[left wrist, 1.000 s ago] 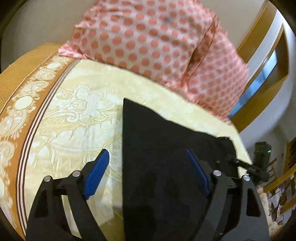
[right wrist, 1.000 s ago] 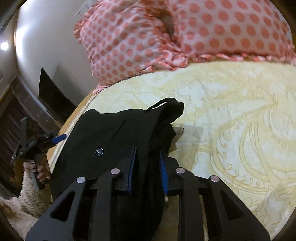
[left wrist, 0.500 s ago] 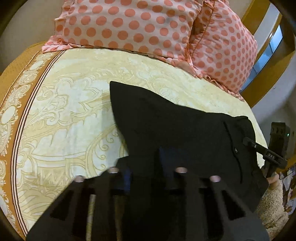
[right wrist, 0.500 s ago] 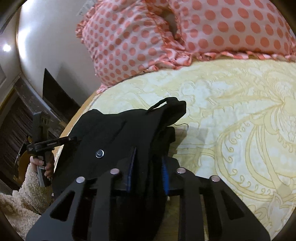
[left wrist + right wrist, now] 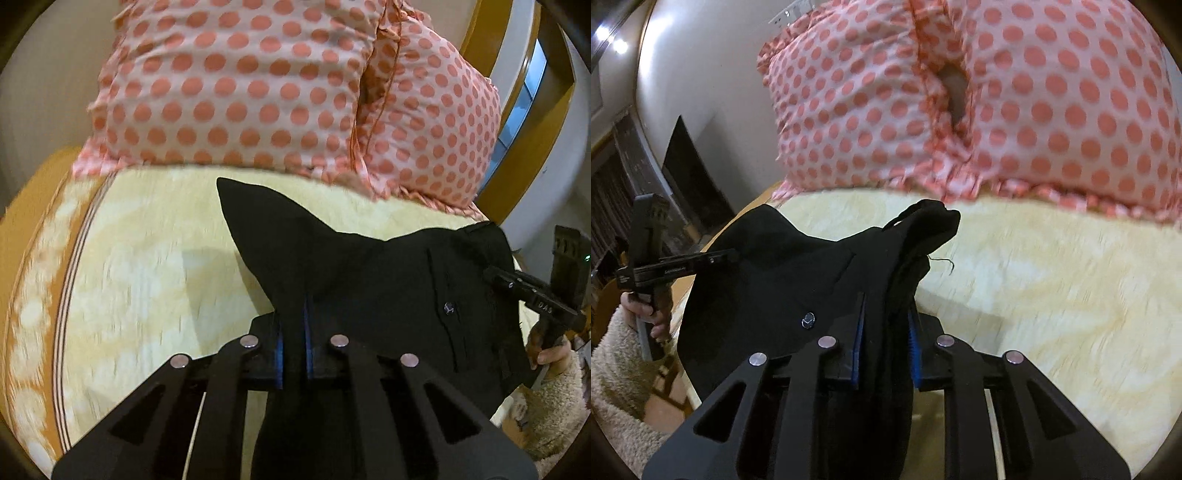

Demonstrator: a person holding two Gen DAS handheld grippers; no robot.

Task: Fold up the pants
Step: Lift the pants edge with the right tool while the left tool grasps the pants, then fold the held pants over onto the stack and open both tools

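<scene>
Black pants (image 5: pixel 369 280) lie on the yellow patterned bedspread (image 5: pixel 147 266). My left gripper (image 5: pixel 293 325) is shut on a fold of the pants' edge and lifts it off the bed. My right gripper (image 5: pixel 886 325) is shut on the bunched waistband end of the pants (image 5: pixel 798 273), near a small metal button (image 5: pixel 808 319). The right gripper's body (image 5: pixel 532 295) shows at the right in the left wrist view. The left gripper's body (image 5: pixel 672 267) shows at the left in the right wrist view.
Two pink pillows with orange dots (image 5: pixel 258 85) (image 5: pixel 1015 99) lie just beyond the pants at the head of the bed. A wooden headboard frame (image 5: pixel 517 129) stands to the right. The bed's edge and a dark shelf (image 5: pixel 690 173) are to the left in the right wrist view.
My left gripper was open over the pants' edge, then shut on it and lifted it toward the pillows. My right gripper stayed shut on the waistband and moved closer to the pillows.
</scene>
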